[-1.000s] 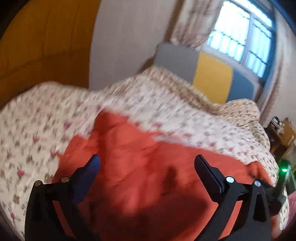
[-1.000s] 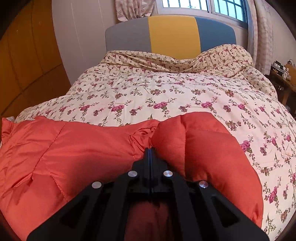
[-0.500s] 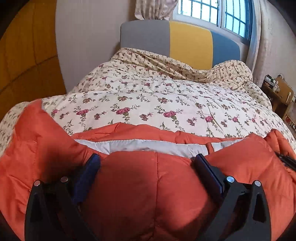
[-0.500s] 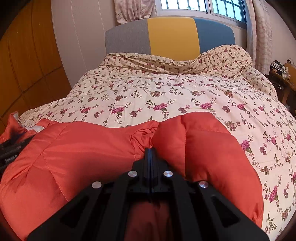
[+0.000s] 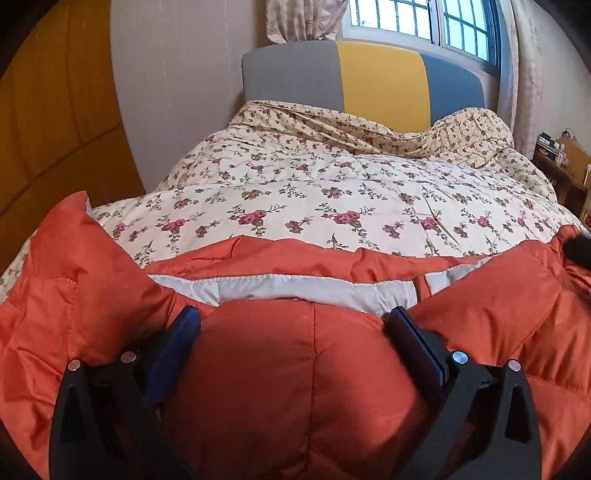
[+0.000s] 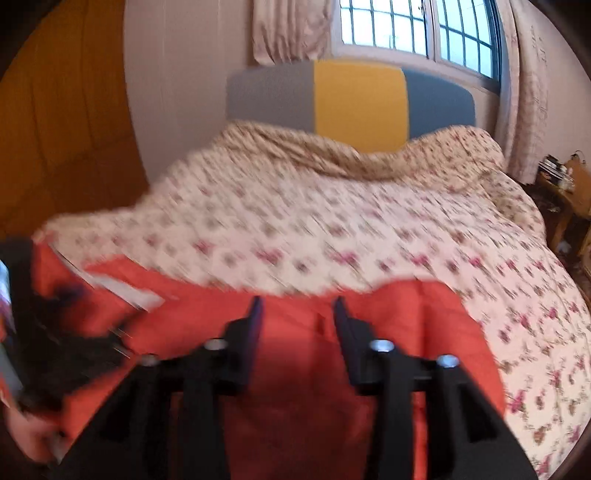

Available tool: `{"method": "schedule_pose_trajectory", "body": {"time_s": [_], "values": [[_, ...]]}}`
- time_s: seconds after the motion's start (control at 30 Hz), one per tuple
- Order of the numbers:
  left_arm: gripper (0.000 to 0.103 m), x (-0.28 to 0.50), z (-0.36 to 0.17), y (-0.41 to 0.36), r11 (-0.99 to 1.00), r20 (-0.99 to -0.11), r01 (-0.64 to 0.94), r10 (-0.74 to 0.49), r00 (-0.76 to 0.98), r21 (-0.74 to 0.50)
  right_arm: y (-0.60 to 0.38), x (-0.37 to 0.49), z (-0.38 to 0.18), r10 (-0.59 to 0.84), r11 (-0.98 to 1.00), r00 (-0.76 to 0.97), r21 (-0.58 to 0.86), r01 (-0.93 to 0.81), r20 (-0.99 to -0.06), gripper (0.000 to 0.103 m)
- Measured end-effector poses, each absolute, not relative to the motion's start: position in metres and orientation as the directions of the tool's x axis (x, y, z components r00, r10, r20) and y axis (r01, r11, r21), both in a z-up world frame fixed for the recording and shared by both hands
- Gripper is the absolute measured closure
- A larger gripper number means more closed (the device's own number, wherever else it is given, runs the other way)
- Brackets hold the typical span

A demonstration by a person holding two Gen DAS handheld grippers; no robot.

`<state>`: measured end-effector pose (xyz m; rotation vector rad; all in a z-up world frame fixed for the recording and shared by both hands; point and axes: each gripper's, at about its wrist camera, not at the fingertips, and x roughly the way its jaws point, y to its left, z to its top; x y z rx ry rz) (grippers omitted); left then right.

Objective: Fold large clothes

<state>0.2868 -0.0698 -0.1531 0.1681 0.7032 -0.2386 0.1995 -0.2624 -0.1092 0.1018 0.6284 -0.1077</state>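
An orange padded jacket (image 5: 288,373) with a pale grey lining strip (image 5: 295,288) lies across the near end of the bed. My left gripper (image 5: 291,325) is open, its fingers pressed into the jacket with a puffed fold between them. In the right wrist view, which is blurred by motion, my right gripper (image 6: 297,314) is open above the jacket (image 6: 406,332), holding nothing. The left gripper shows as a dark shape (image 6: 55,332) at that view's left edge.
A floral quilt (image 5: 332,192) covers the bed. A grey, yellow and blue headboard (image 5: 380,88) stands under a barred window (image 5: 424,22). A wooden wardrobe (image 5: 48,122) is at the left, and a small cluttered wooden table (image 5: 561,162) at the right.
My right gripper has opened and let go of the jacket fold it was pinching, and is lifting away. My left gripper swung round and settled onto the jacket, still open.
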Motion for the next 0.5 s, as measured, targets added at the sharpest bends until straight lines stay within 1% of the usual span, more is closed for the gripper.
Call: {"method": "schedule_pose_trajectory", "body": {"time_s": [0.07,0.1,0.17,0.27,0.5], "values": [[0.003,0.286,-0.153,-0.07,0.959,-0.657,0.273,-0.161,0.737,0.071,-0.252,0.211,-0.11,-0.03,0.992,0.793,0.077,0.097,-0.609,0.065],[0.003,0.286,-0.153,-0.07,0.96,-0.656,0.272,-0.161,0.737,0.071,-0.248,0.222,-0.119,-0.004,0.992,0.769,0.097,0.085,-0.64,0.067],[0.003,0.286,-0.153,-0.07,0.96,-0.656,0.271,-0.161,0.737,0.069,-0.247,0.234,-0.137,-0.023,0.991,0.749,0.085,0.105,-0.662,0.067],[0.003,0.287,-0.153,-0.07,0.961,-0.655,0.269,-0.161,0.738,0.066,-0.249,0.236,-0.152,-0.016,0.987,0.758,0.11,0.115,-0.652,0.067],[0.003,0.287,-0.155,-0.072,0.962,-0.655,0.259,-0.139,0.743,0.09,-0.245,0.24,-0.168,-0.038,0.989,0.756,0.085,0.124,-0.654,0.067]]}}
